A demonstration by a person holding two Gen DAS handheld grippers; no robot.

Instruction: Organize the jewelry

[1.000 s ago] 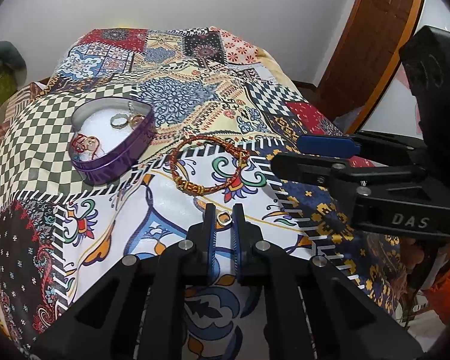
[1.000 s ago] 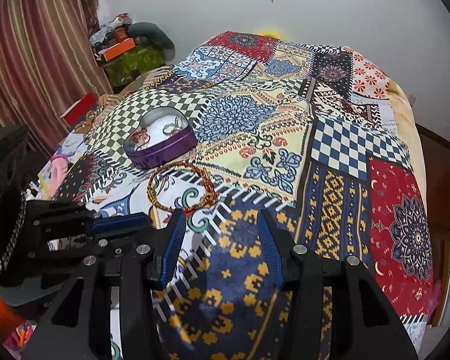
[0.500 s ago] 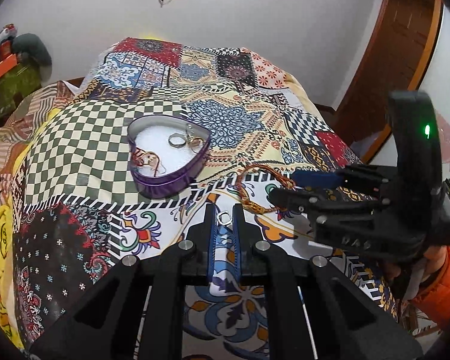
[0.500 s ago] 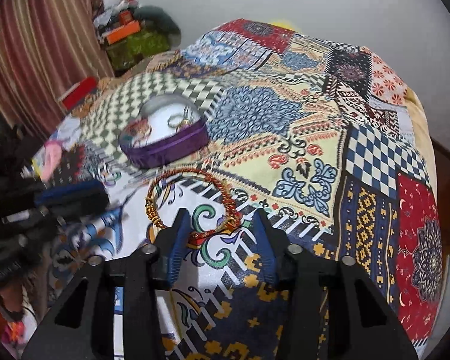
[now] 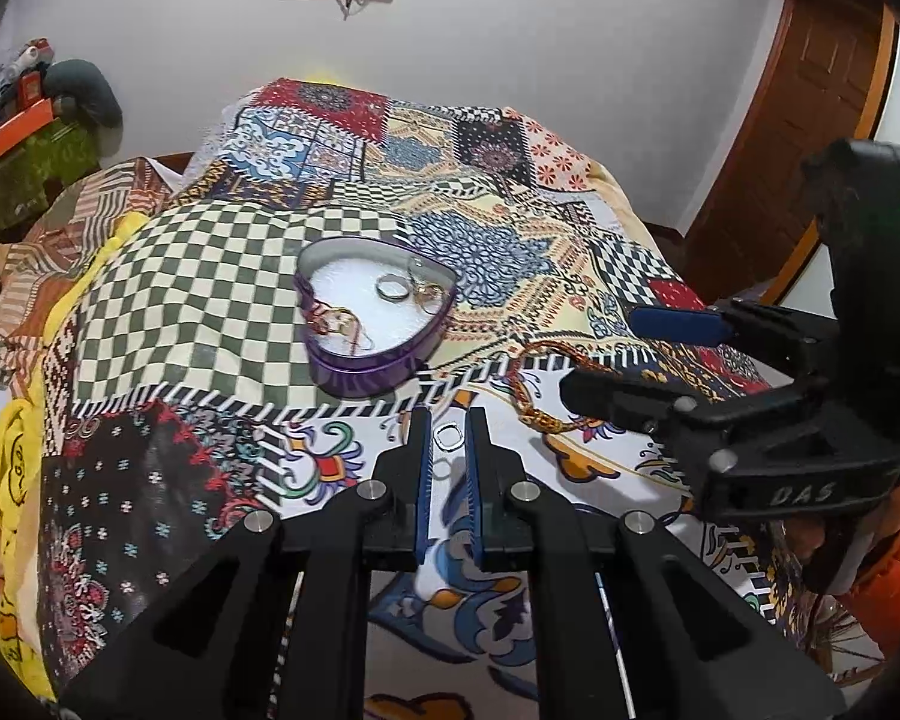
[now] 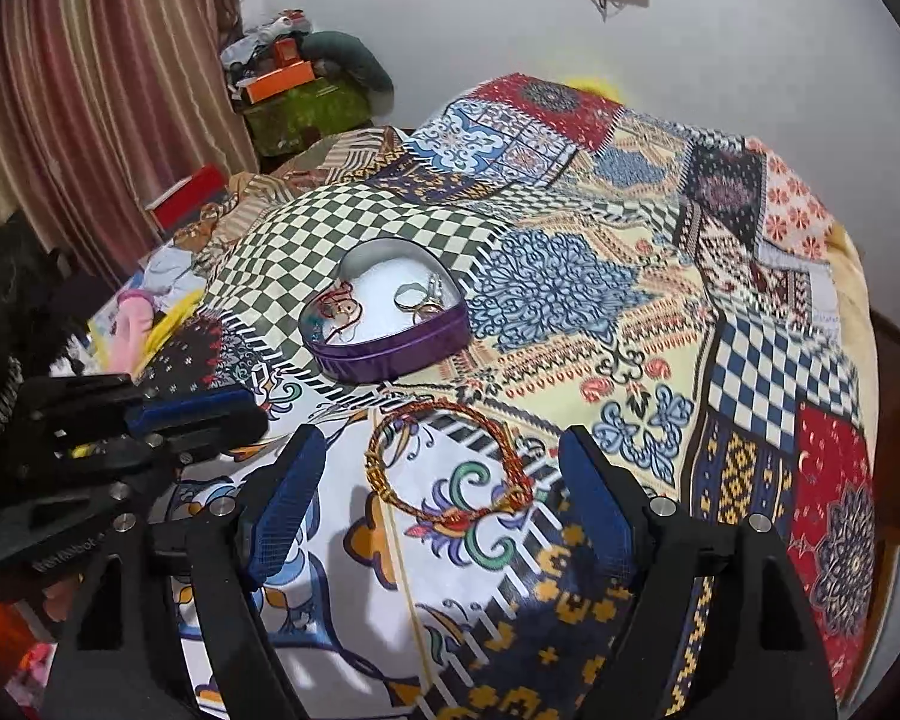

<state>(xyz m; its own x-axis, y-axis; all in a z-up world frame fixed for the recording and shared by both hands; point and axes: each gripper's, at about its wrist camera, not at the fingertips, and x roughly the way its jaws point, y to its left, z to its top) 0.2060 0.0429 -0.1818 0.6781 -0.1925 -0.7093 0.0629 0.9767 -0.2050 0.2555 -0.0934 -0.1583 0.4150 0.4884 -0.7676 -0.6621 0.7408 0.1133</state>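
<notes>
I am standing at the near edge of a bed covered in a busy patchwork quilt [image 5: 222, 276], a gripper in each hand, both angled down toward the cloth.

Toward the left, on a green-and-cream checked patch, sits the heart-shaped purple tin [image 5: 384, 369], open, lined in white. A silver ring [image 5: 391, 288] and a few other small pieces already lie inside it, among them a tangle of reddish thread at its left side.

Nearer me, at the middle of the left wrist view, my left gripper [image 5: 449, 426] is clenched on a small silver ring [image 5: 448, 437], pinched right at the fingertips. A second ago the tin lay off to the upper left of these fingers. Now it sits straight ahead and closer, so the ring is nearly lined up for dropping in, though it is not yet over the rim.

To the right, flat on the white swirl-patterned patch just near of the tin, lies the braided red-and-gold bracelet [image 6: 444, 468]. My right gripper [image 6: 444, 480] has just spread its jaws: they were narrow half a second ago and now stand wide, one blue pad on each side of the bracelet. The bracelet lies between them, untouched as far as I can see. I judge this as lining up to close on it next.

So one piece is in transit and one is about to be picked up, both bound for the tin.
</notes>
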